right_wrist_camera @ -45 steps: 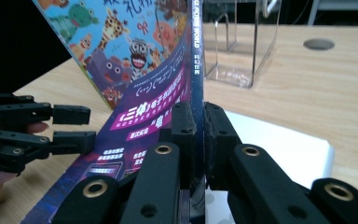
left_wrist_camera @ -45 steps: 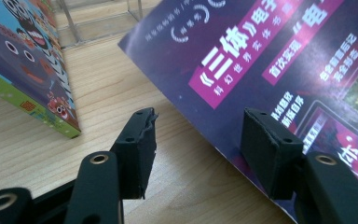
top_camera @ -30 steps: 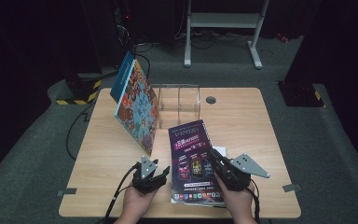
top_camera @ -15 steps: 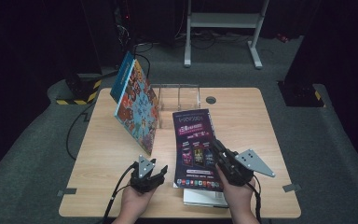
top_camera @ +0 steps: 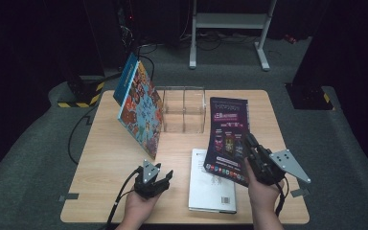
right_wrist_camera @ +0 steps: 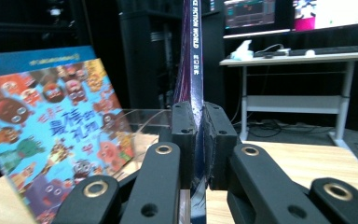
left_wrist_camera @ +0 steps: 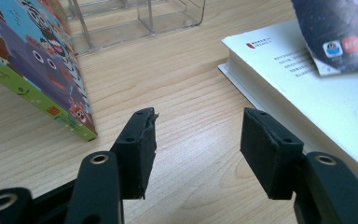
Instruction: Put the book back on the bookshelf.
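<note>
From above, we are pinching the dark purple magazine (top_camera: 227,136) in our right claw (top_camera: 250,146), lifting it tilted over the white book (top_camera: 212,184) lying on the counter (top_camera: 110,158). Our right gripper view is showing its spine edge-on, reading "FICTION WORLD". Our left claw (top_camera: 160,176) is hovering spread and empty; its own view is revealing small print on the white book and the colourful picture book (left_wrist_camera: 37,65) standing beside a clear acrylic holder (left_wrist_camera: 135,18).

We see a dark purple glossy magazine (top_camera: 227,134) dotted with pink and red panels, a thick white paperback book (top_camera: 211,187) with a small barcode, a tall picture book (top_camera: 141,115) crowded with multicoloured cartoon animals on blue, and a pale woodgrain table (top_camera: 105,163).
</note>
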The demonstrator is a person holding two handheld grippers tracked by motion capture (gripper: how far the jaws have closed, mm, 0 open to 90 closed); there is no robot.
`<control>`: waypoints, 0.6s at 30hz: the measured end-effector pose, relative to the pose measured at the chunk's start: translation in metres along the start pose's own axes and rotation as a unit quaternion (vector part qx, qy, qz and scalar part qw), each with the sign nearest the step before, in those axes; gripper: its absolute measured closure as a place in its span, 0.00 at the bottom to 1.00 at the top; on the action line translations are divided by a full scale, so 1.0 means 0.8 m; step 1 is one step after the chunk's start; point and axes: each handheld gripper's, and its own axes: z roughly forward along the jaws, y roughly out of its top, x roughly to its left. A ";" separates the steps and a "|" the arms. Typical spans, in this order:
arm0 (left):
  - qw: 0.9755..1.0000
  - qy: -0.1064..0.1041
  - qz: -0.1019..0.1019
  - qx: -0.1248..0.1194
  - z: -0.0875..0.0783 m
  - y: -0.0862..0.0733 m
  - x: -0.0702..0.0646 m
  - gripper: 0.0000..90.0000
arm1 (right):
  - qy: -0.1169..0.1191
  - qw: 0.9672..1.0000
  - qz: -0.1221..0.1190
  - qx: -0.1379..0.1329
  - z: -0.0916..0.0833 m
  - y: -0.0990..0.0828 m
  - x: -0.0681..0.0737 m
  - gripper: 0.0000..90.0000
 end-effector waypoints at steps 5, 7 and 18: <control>1.000 0.003 0.002 0.001 0.000 0.000 0.000 0.50 | -0.021 1.000 0.002 -0.009 -0.007 0.002 -0.021 0.94; 1.000 0.004 0.001 0.002 0.000 0.000 0.001 0.50 | -0.027 1.000 0.000 -0.012 -0.009 0.001 -0.026 0.94; 1.000 -0.001 0.002 0.006 0.005 -0.002 -0.006 0.50 | -0.049 0.998 0.000 -0.032 -0.012 0.010 -0.038 0.94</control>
